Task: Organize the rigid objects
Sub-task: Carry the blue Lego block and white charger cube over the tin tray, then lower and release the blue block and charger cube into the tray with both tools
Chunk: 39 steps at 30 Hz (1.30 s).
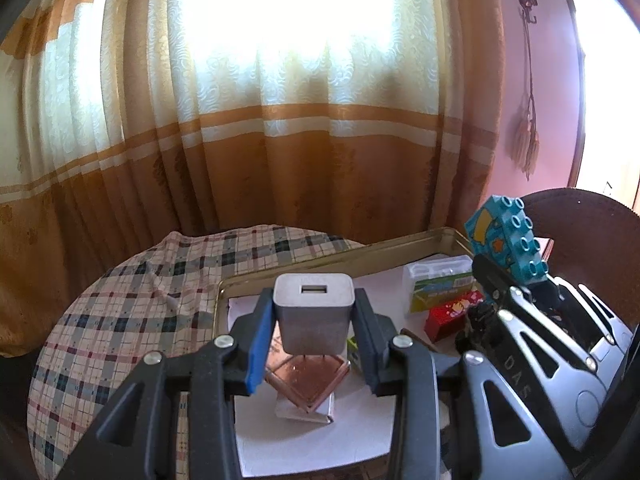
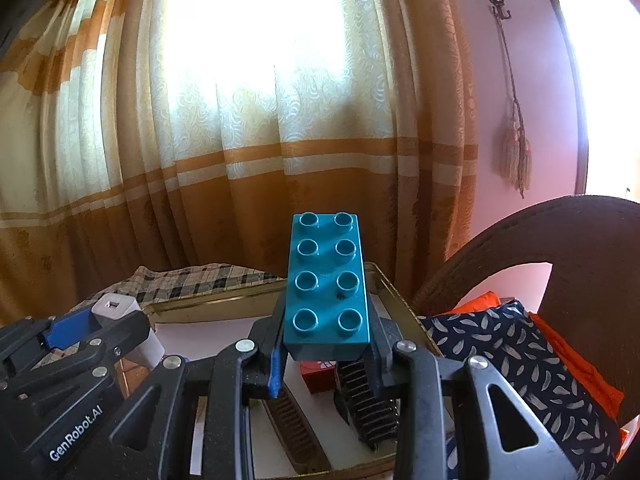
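The left hand-held gripper (image 1: pixel 314 320) is clamped on a grey USB wall charger (image 1: pixel 314 312), held in the air over the left half of the gold metal tray (image 1: pixel 280 276), port facing away from the camera. Directly under it, on the tray's white liner, a copper-coloured square tile (image 1: pixel 308 380) lies on a small white box (image 1: pixel 306 412). Toward the tray's far right corner sit a clear-lidded green box (image 1: pixel 440 284) and a small red box (image 1: pixel 452 316). Furthest right, the right hand-held gripper (image 2: pixel 326 344) grips a teal eight-stud building brick (image 2: pixel 328 284), lifted above the tray's right side; two dark combs (image 2: pixel 368 396) lie on the liner beneath it. The tray rests on a bench covered by a plaid cloth (image 1: pixel 120 320). Judging by this, several items are already in the tray, while the charger and brick remain to be set down.
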Each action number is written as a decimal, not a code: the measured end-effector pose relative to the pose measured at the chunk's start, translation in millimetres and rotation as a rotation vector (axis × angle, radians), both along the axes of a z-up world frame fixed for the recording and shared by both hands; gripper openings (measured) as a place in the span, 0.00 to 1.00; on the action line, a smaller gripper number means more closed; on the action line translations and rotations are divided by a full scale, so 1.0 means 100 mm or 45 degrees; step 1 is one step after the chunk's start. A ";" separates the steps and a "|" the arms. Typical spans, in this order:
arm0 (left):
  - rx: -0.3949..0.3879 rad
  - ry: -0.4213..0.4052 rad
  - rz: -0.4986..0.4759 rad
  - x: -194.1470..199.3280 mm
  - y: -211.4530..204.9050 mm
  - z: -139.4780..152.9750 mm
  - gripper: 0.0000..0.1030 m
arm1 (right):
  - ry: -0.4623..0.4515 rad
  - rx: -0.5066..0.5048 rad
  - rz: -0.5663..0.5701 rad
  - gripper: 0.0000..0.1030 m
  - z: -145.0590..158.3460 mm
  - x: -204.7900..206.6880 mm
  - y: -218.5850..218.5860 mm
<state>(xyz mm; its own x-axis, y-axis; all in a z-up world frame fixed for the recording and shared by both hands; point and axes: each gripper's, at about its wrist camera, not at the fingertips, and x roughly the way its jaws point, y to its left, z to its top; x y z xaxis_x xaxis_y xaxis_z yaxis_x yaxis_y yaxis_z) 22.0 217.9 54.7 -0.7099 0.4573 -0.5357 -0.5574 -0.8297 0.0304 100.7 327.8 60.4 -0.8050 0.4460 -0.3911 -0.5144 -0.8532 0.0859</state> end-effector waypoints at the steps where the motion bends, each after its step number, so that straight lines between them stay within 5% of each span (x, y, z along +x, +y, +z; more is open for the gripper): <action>1: -0.004 0.000 0.000 -0.01 0.02 0.00 0.36 | -0.011 -0.005 0.007 0.33 0.00 -0.03 0.01; 23: -0.075 -0.149 0.053 -0.36 0.30 -0.35 0.36 | -0.258 -0.098 0.125 0.33 -0.13 -0.57 0.27; 34: -0.151 -0.085 0.072 -0.36 0.37 -0.42 0.36 | -0.398 -0.100 0.246 0.34 -0.16 -0.94 0.22; 37: -0.143 -0.092 0.102 -0.39 0.34 -0.43 0.46 | -0.408 -0.109 0.270 0.37 -0.16 -1.02 0.20; 39: -0.152 -0.132 0.147 -0.46 0.32 -0.48 0.76 | -0.400 -0.125 0.293 0.43 -0.17 -1.05 0.18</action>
